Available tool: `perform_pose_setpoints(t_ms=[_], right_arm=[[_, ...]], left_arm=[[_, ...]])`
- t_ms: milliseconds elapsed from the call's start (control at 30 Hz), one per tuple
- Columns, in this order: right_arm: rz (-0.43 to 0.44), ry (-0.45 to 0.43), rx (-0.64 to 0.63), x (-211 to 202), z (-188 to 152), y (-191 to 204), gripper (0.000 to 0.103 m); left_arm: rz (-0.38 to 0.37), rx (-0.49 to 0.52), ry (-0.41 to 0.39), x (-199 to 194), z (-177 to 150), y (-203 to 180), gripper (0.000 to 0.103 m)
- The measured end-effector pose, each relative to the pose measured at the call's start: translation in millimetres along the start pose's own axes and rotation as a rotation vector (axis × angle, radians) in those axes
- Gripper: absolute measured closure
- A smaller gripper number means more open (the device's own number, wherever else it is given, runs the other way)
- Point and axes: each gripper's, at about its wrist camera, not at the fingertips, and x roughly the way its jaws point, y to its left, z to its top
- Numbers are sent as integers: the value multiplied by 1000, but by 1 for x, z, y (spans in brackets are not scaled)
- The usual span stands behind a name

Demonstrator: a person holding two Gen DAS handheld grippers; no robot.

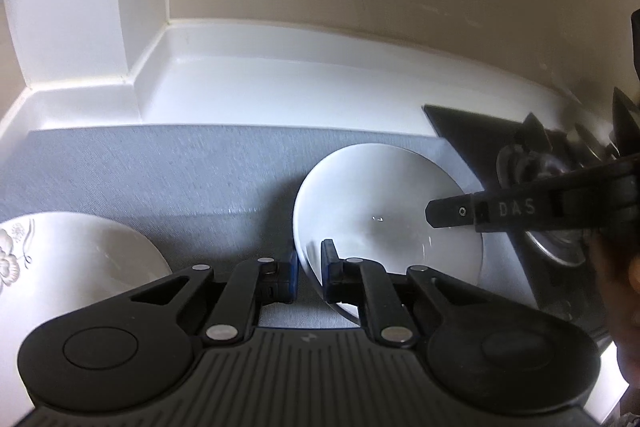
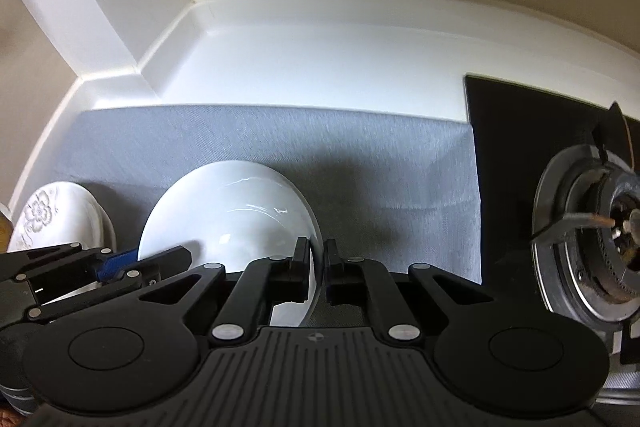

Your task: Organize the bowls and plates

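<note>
Between the left gripper's (image 1: 309,277) clenched jaws sits the near-left rim of the plain white bowl (image 1: 380,211), one blue-padded finger inside the wall and one outside. On the opposite rim the right gripper (image 2: 318,273) grips the same bowl in the same way, both tools pitched steeply downward from above. That bowl rests on a grey mat (image 2: 320,147) covering the white counter (image 2: 320,67), with a flower-patterned dish (image 1: 60,259) to its left and a gas burner (image 2: 600,239) to its right.

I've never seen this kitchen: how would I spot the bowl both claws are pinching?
Find the grey mat on the white counter, left of the gas burner. The plain white bowl sits on it; the dish to its left has an embossed flower pattern.
</note>
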Motion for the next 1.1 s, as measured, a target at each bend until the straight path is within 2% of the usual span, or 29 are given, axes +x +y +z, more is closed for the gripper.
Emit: perform_pose_setpoints(t_ms=[267,533,733,1100], right_arm=[[42,-31,-5,-19,13,-4,96],[70,-54,-37,-60,20,-4,95],[90,-37,-52,-78,13,-3,95],[105,10,-41,-94,-20,-14,95]], left_arm=[[51,-27,-53,-27,11,-15,92],[88,-45,-98,-68,16,-35,92],[104,-49,-81,-90,9,-44,92],[89,-53,-41,-106,-18,-64,92]])
